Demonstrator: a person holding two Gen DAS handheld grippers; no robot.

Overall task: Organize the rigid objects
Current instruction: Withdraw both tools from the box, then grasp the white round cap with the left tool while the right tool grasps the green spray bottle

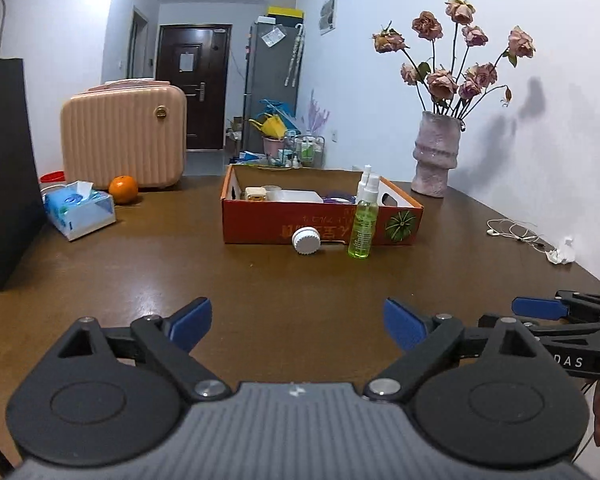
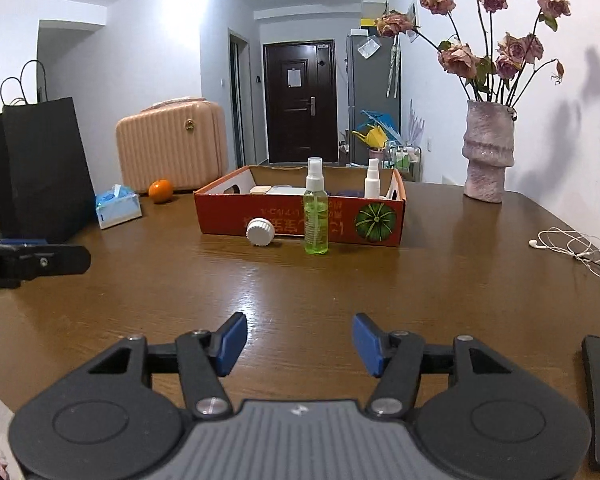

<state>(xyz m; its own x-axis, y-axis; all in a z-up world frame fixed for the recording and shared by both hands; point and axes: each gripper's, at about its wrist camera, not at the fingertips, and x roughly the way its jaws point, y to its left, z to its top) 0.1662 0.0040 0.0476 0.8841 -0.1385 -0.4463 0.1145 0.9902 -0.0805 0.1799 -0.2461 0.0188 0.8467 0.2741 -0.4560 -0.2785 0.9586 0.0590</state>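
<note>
A red cardboard box [image 1: 260,224] [image 2: 224,216] stands mid-table and holds several small items and a white spray bottle [image 1: 366,178] [image 2: 372,180]. A green spray bottle [image 1: 363,222] [image 2: 316,216] stands upright just in front of the box. A white round jar [image 1: 306,241] [image 2: 261,232] lies on its side against the box front. My left gripper [image 1: 298,322] is open and empty, well short of them. My right gripper [image 2: 299,340] is open and empty too; it also shows in the left wrist view [image 1: 540,308] at the right edge.
A pink vase of dried roses [image 1: 436,156] [image 2: 487,152] stands at the back right. A pink case [image 1: 124,136], an orange [image 1: 123,189], a tissue box [image 1: 80,208] and a black bag [image 2: 40,168] are at the left. White earphones [image 2: 572,250] lie at the right edge.
</note>
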